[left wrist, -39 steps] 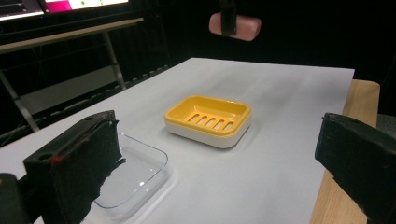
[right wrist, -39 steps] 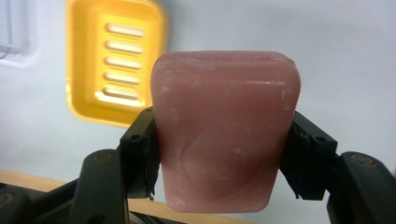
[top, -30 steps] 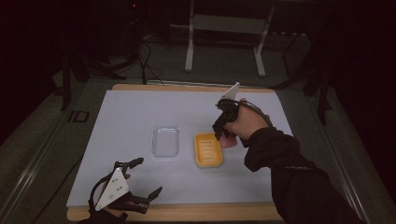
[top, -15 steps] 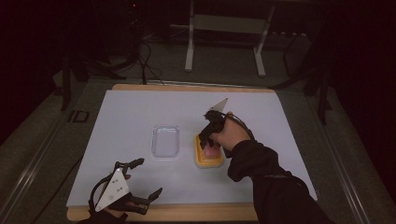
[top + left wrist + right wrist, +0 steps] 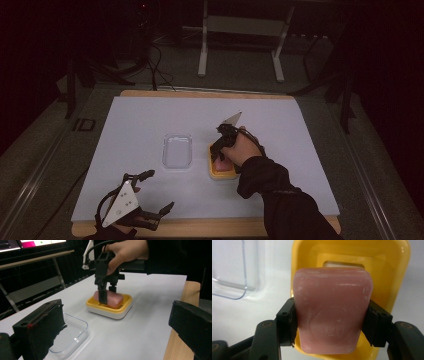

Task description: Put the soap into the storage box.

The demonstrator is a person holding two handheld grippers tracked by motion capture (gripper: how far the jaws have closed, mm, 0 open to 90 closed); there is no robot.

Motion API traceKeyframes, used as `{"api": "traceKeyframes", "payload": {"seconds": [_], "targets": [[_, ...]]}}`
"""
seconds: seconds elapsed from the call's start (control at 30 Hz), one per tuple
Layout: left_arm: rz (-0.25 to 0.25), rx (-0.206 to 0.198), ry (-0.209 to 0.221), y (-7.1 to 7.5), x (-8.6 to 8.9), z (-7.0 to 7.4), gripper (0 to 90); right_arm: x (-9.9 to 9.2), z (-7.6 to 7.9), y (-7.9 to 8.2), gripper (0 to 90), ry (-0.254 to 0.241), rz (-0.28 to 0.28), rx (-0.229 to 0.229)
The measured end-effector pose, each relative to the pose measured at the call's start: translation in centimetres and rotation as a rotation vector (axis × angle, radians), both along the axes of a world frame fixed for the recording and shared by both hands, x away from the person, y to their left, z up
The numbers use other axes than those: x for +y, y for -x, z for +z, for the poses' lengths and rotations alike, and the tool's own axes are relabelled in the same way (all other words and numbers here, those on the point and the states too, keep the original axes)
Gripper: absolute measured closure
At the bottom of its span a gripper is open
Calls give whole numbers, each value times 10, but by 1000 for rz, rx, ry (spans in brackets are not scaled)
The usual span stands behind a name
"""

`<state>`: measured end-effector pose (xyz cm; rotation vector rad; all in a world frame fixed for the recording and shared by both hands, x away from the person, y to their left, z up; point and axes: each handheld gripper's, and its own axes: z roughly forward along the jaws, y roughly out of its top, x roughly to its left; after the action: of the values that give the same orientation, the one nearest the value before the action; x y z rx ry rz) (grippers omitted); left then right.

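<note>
clear lid (image 5: pixel 177 151) beside yellow dish (image 5: pixel 222 172) — open table (image 5: pixel 300 130) around

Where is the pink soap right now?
The pink soap sits clamped in the right tongs, down in the yellow dish, just right of the clear lid in the high view.

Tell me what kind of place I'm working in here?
Likely a lab or recording workspace: a paper-covered table in a dark room, cables on the floor, metal stand legs, and monitors behind.
</note>
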<state>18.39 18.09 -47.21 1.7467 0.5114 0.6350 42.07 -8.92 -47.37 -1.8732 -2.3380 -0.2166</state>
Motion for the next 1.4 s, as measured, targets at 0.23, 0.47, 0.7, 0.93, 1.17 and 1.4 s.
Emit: {"api": "traceKeyframes", "payload": {"seconds": [0.23,0.47,0.7,0.93,1.17,1.4], "targets": [[-4,-1,-4,0,0,0,6,5,-10,-1,375,40,4,-10],[-4,0,-8,0,-1,0,6,9,-11,-1,373,84,50,-20],[-4,0,-10,0,-1,-1,6,12,-4,1,327,116,74,-31],[-4,0,-9,0,-1,-1,6,10,22,-1,295,96,117,-87],[-5,1,-9,0,-2,-1,6,1,36,3,280,53,236,-166],[-6,2,-11,0,-2,-1,6,-12,50,13,232,-13,489,-358]]}}
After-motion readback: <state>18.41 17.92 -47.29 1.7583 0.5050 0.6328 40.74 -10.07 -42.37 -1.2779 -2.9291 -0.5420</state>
